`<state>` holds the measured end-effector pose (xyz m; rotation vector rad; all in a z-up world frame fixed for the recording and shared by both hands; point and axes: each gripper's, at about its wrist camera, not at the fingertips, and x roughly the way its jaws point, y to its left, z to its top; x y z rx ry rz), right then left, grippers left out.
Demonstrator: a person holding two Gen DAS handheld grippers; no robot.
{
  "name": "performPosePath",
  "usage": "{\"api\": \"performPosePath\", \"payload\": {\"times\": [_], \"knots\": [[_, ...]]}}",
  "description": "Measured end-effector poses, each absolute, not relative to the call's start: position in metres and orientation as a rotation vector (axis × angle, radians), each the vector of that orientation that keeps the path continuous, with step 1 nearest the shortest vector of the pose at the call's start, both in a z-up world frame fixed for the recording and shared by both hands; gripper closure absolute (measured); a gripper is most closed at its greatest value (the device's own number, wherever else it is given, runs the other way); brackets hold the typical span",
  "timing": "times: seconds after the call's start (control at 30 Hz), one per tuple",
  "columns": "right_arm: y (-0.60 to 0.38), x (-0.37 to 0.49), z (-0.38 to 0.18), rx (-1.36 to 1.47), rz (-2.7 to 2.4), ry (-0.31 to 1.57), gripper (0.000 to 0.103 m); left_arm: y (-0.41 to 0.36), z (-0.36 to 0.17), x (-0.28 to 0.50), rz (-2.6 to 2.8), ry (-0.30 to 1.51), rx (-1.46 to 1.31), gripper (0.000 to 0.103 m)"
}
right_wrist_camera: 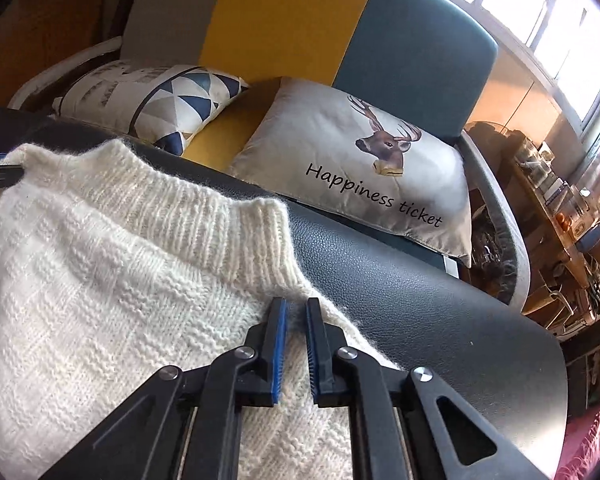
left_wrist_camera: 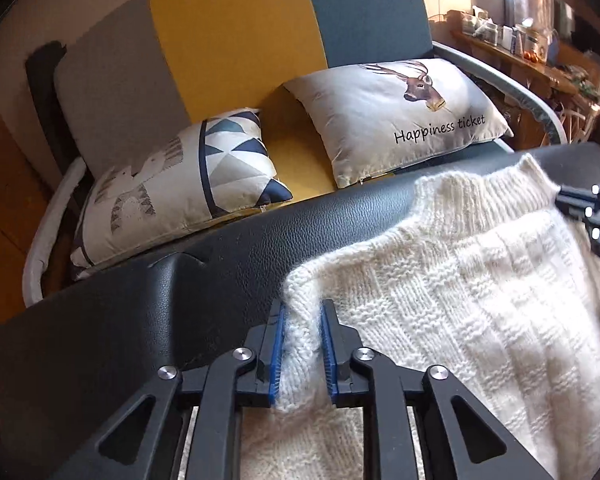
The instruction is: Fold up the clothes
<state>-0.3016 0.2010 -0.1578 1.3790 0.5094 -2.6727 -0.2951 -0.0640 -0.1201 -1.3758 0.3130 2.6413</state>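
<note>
1. Cream-white chunky knitted sweater with a ribbed collar (left_wrist_camera: 452, 304): lies spread on the black leather-textured table surface (left_wrist_camera: 148, 320), collar toward the far edge, nearest the sofa.
2. My left gripper (left_wrist_camera: 302, 312), black frame with blue pads: its jaws stand on either side of a raised fold of knit at the sweater's left shoulder, pinching the wool between them.
3. My right gripper (right_wrist_camera: 296, 312), same make: its jaws sit narrowly apart at the right shoulder, just beside the collar's end. A wisp of knit lies between the blue pads (right_wrist_camera: 281, 344), but I cannot tell whether they truly clamp it.
4. Cross-reference: the right gripper's tip also shows at the right border of the left wrist view, against the collar.
5. Three-colour sofa, grey, mustard yellow and teal panels (left_wrist_camera: 236, 40): directly behind the table.
6. Pale cushion printed with a deer head and "Happiness ticket" (left_wrist_camera: 396, 120): on the sofa seat, right.
7. White cushion with navy triangle pattern (left_wrist_camera: 188, 176): on the seat, left, near the first cushion.
8. Cluttered wooden shelf (left_wrist_camera: 516, 48): far right, contents too small to itemise.
</note>
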Motion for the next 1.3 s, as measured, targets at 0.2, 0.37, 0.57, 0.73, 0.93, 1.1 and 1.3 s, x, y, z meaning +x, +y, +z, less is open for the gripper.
{"api": "performPosePath", "payload": {"times": [0.2,0.37,0.57,0.73,0.93,1.1,1.3], "knots": [[0.210,-0.262,-0.123,1.378,-2.626,0.249,0.079,-0.108,-0.081,-0.250,2.674,-0.012,-1.341,0.082],[0.219,-0.177,-0.107,1.361,-2.517,-0.144,0.078,-0.151,-0.070,-0.169,2.671,-0.165,-1.335,0.080],[0.270,-0.051,-0.120,1.405,-2.389,-0.743,0.077,-0.193,-0.096,-0.069,2.601,-0.408,-1.442,0.078],[0.291,0.019,-0.150,1.535,-2.321,-0.953,0.077,-0.192,-0.108,-0.013,2.554,-0.492,-1.464,0.078],[0.274,0.033,-0.167,1.496,-2.237,-1.032,0.073,-0.174,-0.111,0.015,2.511,-0.480,-1.465,0.071],[0.257,0.032,-0.159,1.526,-2.325,-0.845,0.084,-0.164,-0.119,0.023,2.512,-0.456,-1.492,0.066],[0.223,0.032,-0.138,1.574,-2.510,-0.364,0.091,-0.143,-0.120,0.033,2.519,-0.278,-1.493,0.088]]}}
